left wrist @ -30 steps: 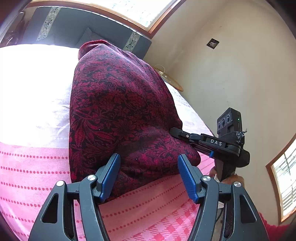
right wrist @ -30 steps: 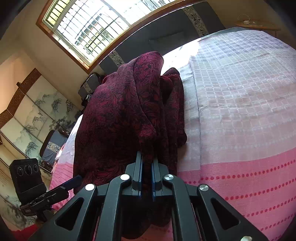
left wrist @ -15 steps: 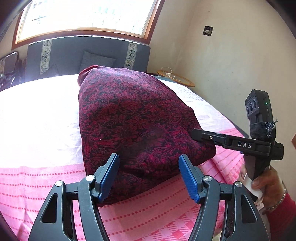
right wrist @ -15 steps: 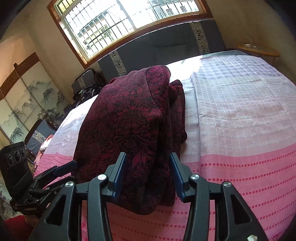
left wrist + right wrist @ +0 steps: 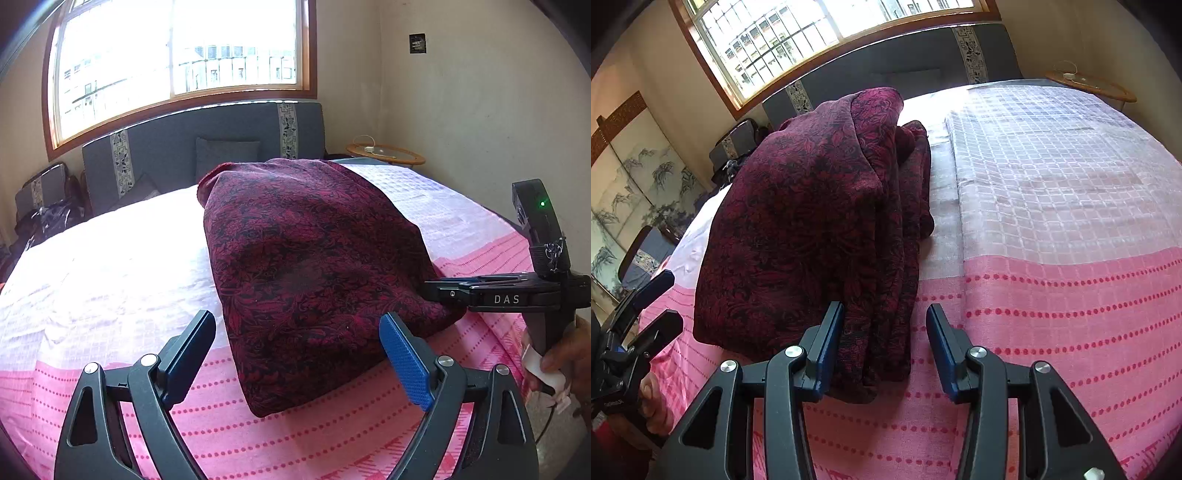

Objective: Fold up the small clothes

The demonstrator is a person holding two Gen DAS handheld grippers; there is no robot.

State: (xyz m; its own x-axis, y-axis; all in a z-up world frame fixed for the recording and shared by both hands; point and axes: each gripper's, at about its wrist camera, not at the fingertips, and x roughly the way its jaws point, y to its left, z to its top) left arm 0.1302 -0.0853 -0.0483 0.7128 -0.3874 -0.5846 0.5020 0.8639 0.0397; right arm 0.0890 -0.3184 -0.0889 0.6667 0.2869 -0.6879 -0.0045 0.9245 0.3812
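Both tongs of mine are spread and gripping nothing: my left tongs (image 5: pixel 297 356), which have just been opening, straddle the near corner of the folded garment (image 5: pixel 310 266) without pressing it, and my right tongs (image 5: pixel 884 343) frame its stacked edge. That dark red, leaf-patterned knit bundle lies on the bed (image 5: pixel 1052 206), long axis running from me toward the headboard (image 5: pixel 207 136). Each tool tilts downward over the pink dotted cover, hands gripping the handles.
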